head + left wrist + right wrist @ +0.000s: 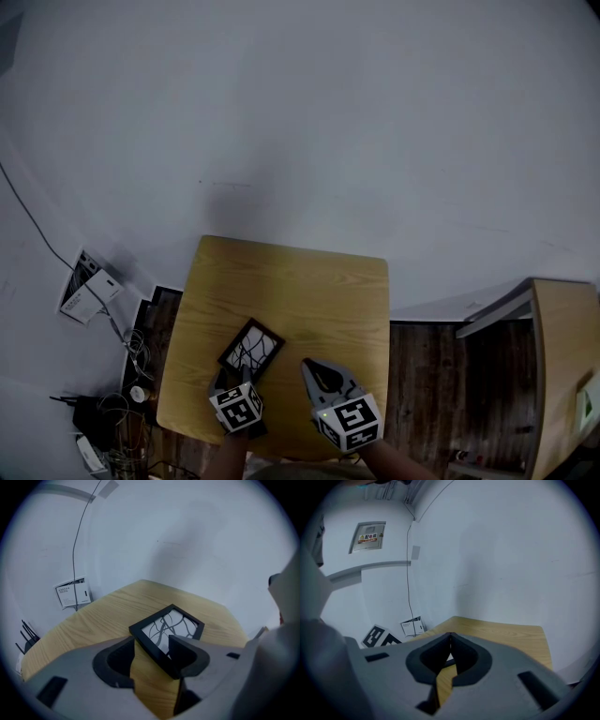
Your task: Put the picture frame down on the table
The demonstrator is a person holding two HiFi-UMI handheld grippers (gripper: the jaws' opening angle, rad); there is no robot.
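The picture frame [251,348], black with a white print of dark curved lines, sits low over the near left part of the wooden table [300,281]. My left gripper [239,373] holds it at its near corner. In the left gripper view the frame [171,623] has its near edge spanning the gap between the two jaws of the left gripper [152,641], touching both. Whether its far end rests on the tabletop I cannot tell. My right gripper [316,367] hovers just right of the frame, shut and empty; its tips meet in the right gripper view [450,637].
The table stands against a plain white wall. A white box [89,291] with cables [133,370] lies on the floor to the left. Another wooden piece of furniture [567,366] stands at the right. The table's far half [136,602] is bare wood.
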